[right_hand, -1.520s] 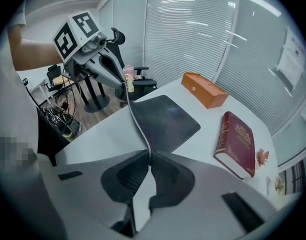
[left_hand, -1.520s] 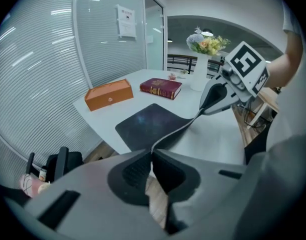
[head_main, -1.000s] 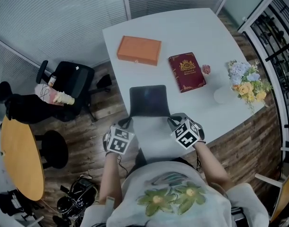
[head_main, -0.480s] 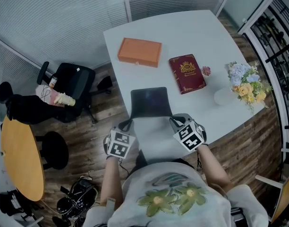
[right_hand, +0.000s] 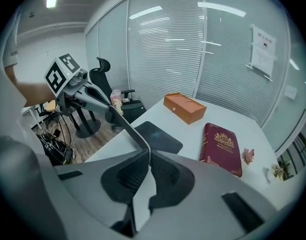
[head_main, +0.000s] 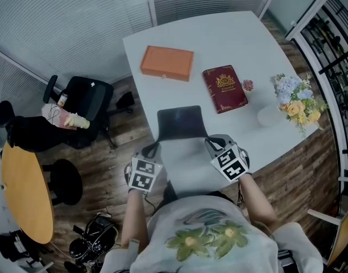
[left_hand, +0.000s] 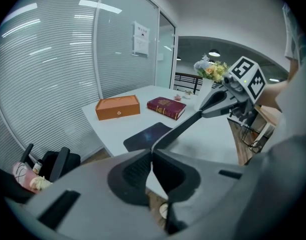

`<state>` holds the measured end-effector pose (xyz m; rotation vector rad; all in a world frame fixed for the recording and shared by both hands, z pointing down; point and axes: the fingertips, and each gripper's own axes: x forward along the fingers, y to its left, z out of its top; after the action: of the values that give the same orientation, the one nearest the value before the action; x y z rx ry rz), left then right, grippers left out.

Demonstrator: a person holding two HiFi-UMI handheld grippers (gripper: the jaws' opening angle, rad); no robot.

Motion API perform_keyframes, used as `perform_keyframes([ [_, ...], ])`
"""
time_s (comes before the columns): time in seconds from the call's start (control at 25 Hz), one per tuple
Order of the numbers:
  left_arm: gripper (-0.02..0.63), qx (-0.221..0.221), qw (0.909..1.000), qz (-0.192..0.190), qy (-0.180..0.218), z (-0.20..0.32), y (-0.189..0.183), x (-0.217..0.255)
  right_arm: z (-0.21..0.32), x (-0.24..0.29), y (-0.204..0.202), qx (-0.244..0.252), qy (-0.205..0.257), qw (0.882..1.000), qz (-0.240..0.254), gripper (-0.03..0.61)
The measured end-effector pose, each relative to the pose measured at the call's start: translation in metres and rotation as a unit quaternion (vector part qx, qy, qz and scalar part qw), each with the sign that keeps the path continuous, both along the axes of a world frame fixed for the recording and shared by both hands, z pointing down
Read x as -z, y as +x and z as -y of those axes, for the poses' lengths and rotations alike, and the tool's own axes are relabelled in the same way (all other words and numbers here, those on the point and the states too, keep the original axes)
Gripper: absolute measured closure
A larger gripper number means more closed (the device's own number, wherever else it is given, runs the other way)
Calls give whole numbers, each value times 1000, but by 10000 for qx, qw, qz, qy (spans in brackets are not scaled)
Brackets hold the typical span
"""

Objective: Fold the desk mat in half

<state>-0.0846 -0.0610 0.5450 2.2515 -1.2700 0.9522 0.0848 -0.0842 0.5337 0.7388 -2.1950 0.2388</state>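
The desk mat (head_main: 179,123) is dark on top and pale grey underneath, and lies on the white table (head_main: 219,38). Its near edge is lifted off the table, so the grey underside (head_main: 185,166) faces me. My left gripper (head_main: 152,148) is shut on the near left corner, and my right gripper (head_main: 210,145) is shut on the near right corner. In the left gripper view the jaws (left_hand: 152,152) pinch the thin mat edge, which runs across to the right gripper (left_hand: 228,96). The right gripper view shows its jaws (right_hand: 149,157) clamped on the same edge, with the left gripper (right_hand: 79,91) at the far end.
Beyond the mat lie an orange box (head_main: 167,61) and a red book (head_main: 224,87). A bunch of flowers (head_main: 296,101) stands at the table's right edge. A black office chair (head_main: 83,104) and a round wooden table (head_main: 23,192) stand to the left on the floor.
The right gripper has risen slightly with the mat's edge. The left gripper has hardly moved, and both jaws keep their grip.
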Motion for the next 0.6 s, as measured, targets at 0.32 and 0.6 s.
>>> perform_keyframes([
  [0.32,598,29,9999,-46,152,21,-3,6,22,7,-1,-80,124,9999,56,548],
  [0.6,598,-19,9999,0,160,39,-5,12,41,11,-4,-141,159,9997,73,548],
])
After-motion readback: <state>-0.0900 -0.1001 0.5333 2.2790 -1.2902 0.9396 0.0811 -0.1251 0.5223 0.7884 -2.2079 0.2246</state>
